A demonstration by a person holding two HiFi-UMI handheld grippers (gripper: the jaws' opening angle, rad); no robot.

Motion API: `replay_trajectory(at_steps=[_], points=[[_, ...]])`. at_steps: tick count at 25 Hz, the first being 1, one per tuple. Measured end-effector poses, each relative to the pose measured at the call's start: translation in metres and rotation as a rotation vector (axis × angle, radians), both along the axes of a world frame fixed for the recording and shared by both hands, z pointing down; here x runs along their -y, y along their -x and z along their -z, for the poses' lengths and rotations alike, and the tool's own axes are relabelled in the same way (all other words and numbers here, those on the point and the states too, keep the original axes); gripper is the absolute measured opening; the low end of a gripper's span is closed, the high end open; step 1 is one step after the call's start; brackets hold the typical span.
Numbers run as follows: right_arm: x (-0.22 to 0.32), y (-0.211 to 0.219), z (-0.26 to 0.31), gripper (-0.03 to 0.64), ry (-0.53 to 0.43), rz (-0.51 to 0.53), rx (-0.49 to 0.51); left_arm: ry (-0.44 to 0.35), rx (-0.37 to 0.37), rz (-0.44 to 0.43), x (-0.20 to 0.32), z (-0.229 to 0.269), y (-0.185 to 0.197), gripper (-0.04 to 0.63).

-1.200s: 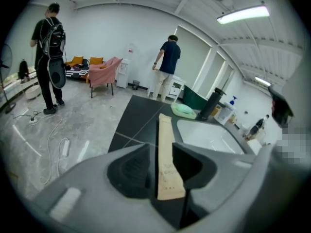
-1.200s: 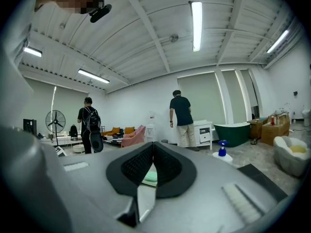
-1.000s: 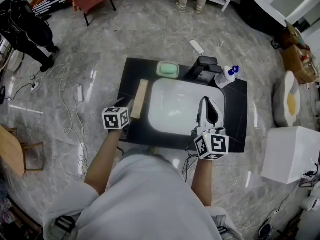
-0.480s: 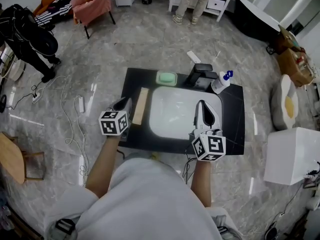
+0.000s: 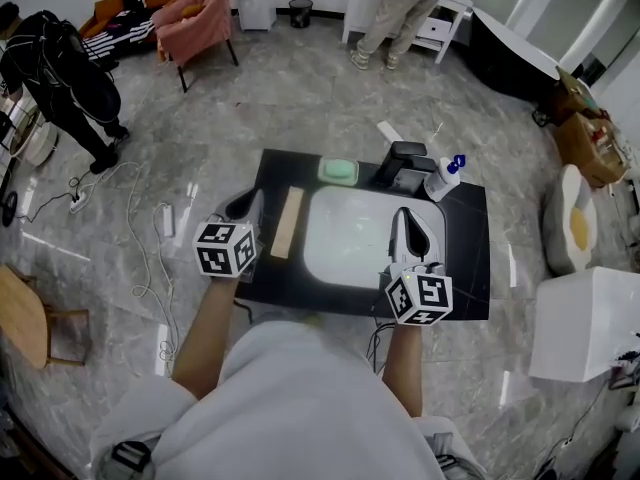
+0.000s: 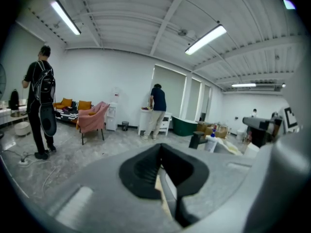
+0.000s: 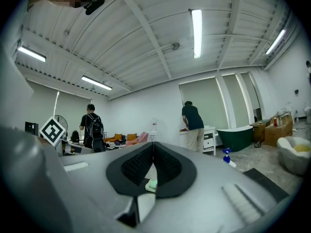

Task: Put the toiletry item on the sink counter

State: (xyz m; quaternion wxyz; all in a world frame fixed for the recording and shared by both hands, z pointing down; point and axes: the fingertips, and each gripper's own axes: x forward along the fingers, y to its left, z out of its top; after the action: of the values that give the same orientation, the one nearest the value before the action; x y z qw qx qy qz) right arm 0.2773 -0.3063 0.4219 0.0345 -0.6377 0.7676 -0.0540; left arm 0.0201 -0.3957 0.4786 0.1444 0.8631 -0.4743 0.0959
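Observation:
A long tan wooden toiletry item (image 5: 287,223) lies flat on the black sink counter (image 5: 470,258), just left of the white basin (image 5: 350,238). My left gripper (image 5: 250,201) hangs above the counter's left edge, beside the item and apart from it. Its jaws have just been closing and are now shut with nothing between them. In the left gripper view the tan item (image 6: 159,187) shows below the closed left gripper (image 6: 160,152). My right gripper (image 5: 408,214) is shut and empty over the basin's right side. The right gripper view shows its pads (image 7: 153,152) meeting.
A green soap dish (image 5: 339,171), a black faucet (image 5: 405,163) and a blue-capped spray bottle (image 5: 443,178) stand along the counter's back. A white box (image 5: 585,313) sits on the floor to the right. Cables (image 5: 150,258) trail at the left. People stand further back.
My left gripper has lifted up from beside the wooden item, which stays on the counter. The right gripper has hardly moved.

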Motion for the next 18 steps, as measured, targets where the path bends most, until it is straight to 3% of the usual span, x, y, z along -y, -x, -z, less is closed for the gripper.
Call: replay_trajectory(at_steps=[11, 18], points=[[0.001, 0.003, 0.011, 0.003, -0.024, -0.008, -0.031, -0.211, -0.001, 0.009, -0.004, 0.073, 0.013, -0.002], [-0.003, 0.002, 0.021, 0.003, -0.041, -0.013, -0.035, -0.277, -0.020, 0.017, -0.006, 0.093, 0.021, -0.002]])
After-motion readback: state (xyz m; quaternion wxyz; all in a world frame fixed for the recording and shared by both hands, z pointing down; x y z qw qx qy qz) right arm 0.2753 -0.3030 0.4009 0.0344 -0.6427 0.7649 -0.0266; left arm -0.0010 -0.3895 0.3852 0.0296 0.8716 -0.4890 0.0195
